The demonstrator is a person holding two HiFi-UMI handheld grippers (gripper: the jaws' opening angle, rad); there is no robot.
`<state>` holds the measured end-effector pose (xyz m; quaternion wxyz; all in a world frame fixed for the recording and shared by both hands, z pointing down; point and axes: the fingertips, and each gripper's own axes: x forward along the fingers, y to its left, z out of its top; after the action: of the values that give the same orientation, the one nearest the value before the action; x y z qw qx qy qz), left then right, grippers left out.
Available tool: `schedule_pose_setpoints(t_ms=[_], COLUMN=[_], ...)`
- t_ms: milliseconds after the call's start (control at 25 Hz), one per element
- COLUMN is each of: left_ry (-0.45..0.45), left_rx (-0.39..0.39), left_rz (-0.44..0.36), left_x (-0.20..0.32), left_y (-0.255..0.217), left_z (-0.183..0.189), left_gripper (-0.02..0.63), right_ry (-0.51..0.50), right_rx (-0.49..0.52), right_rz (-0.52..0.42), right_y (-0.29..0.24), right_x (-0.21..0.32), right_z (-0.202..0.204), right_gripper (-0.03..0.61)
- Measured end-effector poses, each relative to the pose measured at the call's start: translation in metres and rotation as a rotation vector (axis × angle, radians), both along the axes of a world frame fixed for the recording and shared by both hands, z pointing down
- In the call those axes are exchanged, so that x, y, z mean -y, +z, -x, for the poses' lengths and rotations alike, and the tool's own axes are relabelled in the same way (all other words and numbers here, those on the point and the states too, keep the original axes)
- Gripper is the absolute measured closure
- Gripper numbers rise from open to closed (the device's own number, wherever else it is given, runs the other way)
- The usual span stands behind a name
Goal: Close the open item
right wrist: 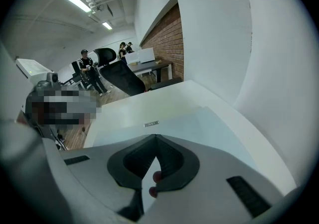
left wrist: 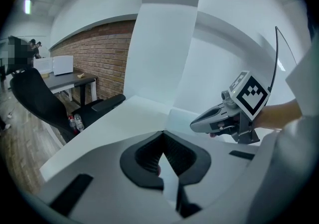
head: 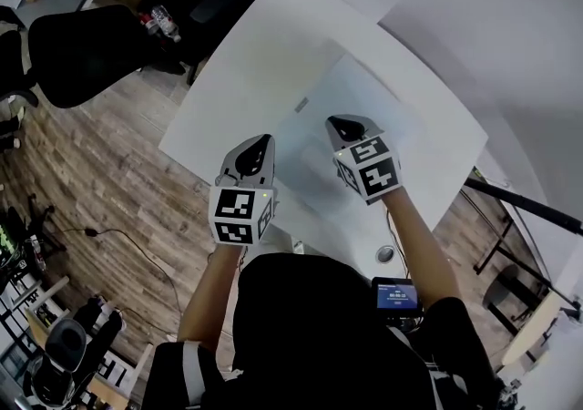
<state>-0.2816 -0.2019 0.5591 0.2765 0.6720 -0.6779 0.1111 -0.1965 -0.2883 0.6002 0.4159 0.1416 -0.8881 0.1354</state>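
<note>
Your left tool (head: 264, 142) and right tool (head: 335, 123) are both clenched on nothing, above the white table (head: 246, 53). I see no open item, only a flat pale sheet (head: 364, 103) below. Find its loose edge first, I think.

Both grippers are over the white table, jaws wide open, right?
Not quite. Both the left gripper and right gripper are over the white table, but their jaws are shut, tips touching with nothing between, as each gripper view shows.
</note>
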Motion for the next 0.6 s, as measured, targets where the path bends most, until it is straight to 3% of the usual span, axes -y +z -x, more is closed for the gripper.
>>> schedule_pose_setpoints(t_ms=[400, 600], left_ry=[0.042, 0.078], left_rx=[0.046, 0.101], left_rz=[-0.074, -0.124], left_x=[0.000, 0.002], left_y=[-0.037, -0.060], left_z=[-0.035, -0.063], left_gripper=[0.603, 0.603], right_ry=[0.043, 0.076], right_rx=[0.093, 0.144], right_rz=[0.008, -0.032], right_y=[-0.035, -0.060], right_x=[-0.025, -0.029], right_z=[-0.036, -0.061], right_gripper=[0.540, 0.540])
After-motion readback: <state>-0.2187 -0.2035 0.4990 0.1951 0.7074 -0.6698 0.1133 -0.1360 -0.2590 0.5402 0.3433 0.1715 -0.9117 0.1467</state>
